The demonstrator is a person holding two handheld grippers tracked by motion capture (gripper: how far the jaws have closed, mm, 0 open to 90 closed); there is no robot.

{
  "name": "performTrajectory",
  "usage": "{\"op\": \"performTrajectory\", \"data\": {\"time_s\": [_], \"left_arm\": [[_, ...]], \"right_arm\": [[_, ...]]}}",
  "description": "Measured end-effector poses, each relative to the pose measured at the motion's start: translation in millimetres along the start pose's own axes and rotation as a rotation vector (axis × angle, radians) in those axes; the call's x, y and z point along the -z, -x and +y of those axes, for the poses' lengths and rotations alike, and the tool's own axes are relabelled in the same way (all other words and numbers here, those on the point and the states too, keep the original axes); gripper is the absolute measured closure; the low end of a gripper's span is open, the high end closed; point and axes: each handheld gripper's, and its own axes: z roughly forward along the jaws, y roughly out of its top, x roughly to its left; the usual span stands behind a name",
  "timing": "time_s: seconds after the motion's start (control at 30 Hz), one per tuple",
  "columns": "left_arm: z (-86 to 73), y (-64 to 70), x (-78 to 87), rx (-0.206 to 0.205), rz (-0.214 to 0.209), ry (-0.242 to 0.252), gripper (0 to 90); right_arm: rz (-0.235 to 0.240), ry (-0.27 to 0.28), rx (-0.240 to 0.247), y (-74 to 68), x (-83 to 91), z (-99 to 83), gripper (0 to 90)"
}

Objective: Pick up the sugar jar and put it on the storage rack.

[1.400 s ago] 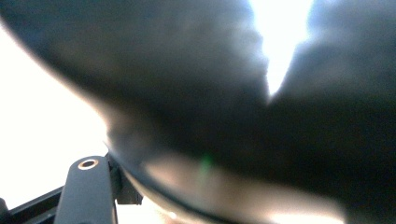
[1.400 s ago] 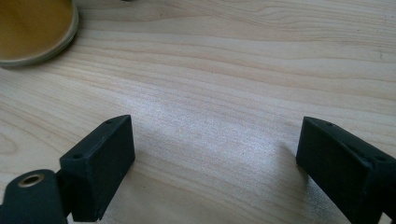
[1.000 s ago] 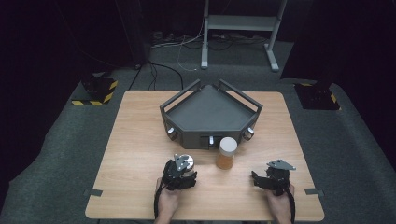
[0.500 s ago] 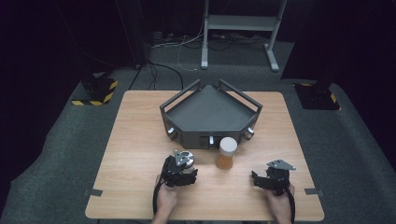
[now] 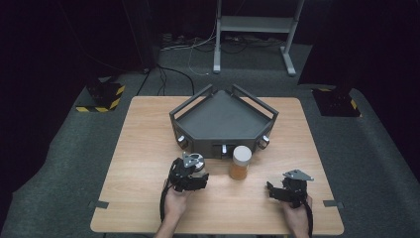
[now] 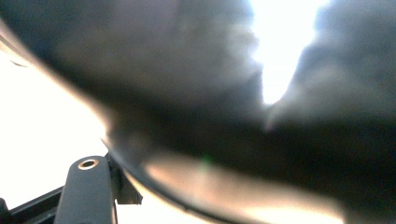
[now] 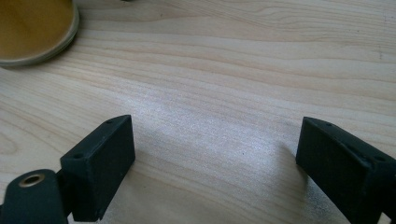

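My left hand [image 5: 174, 203] holds the left tongs [image 5: 192, 166] over the near part of the wooden surface [image 5: 143, 148], just in front of the dark tray [image 5: 223, 119]. From the high view the tongs sit right over a small round silvery thing [image 5: 197, 159] that lies close against the front wall of the tray. In the left gripper view something dark, curved and badly blurred [image 6: 201, 116] is pressed right up near the camera, with glare behind it; I can make out one black arm of the tongs at the lower left and little else, so I cannot tell whether my left tongs are clenched or released.

To the right of that stands a jar [image 5: 240, 162] with a pale lid and amber contents, upright on the surface just in front of the tray's front wall, between my two hands. In the right gripper view its round amber base [image 7: 32, 28] shows at the upper left corner, resting on the wood.

Farther right, my right hand [image 5: 296, 213] holds the right tongs [image 5: 278, 191] low over bare wood, well apart from the jar. In the right gripper view the two black jaws of my right tongs [image 7: 215, 154] stand wide apart, released, with wood grain between them.
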Motion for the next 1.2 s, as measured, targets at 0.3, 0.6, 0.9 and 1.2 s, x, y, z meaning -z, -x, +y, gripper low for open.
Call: {"op": "performTrajectory", "data": {"time_s": [0.3,0.6,0.9,1.2], "left_arm": [[25.4,5.6,6.1,-0.009,-0.017,0.016,31.4],[51.9,13.8,10.9,-0.024,-0.024,0.042,31.4],[77.1,22.5,10.2,-0.034,-0.031,0.042,31.5],[96.6,34.0,3.1,-0.053,-0.024,0.052,31.4]], "right_arm": [[-0.001,0.0,0.002,0.0,0.0,-0.1,11.5],[-0.001,0.0,-0.001,-0.1,0.0,0.0,11.4],[0.0,0.0,-0.001,-0.1,0.0,0.0,11.3],[-0.001,-0.001,-0.002,-0.1,0.0,0.1,11.3]]}}
